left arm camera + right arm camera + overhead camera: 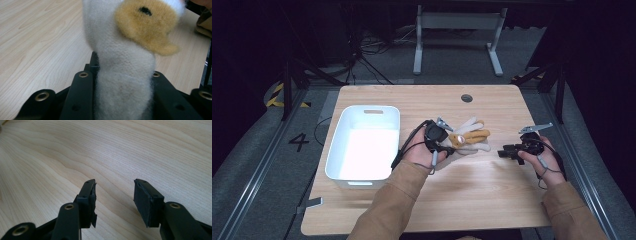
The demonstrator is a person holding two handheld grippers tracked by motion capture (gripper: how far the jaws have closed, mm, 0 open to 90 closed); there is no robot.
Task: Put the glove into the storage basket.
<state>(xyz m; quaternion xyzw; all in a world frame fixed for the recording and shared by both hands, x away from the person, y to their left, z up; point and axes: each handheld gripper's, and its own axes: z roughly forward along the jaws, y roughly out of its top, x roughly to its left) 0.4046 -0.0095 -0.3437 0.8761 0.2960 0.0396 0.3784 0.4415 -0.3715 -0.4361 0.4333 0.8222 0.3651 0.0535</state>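
From the high view, the plush toy [468, 138] lies on the wooden table [472, 200] just right of the white bin [362, 147]. The left gripper [443, 145] grips the toy's near end; the right gripper [508, 152] waits well right of the bin, apart from the toy.

In the left gripper view, the jaws clench the toy's white body [123, 82].

In the right gripper view, the jaws stand spread over bare wood.

Judging from this, lift the toy fully clear before swinging toward the bin, so limp limbs don't catch its rim.
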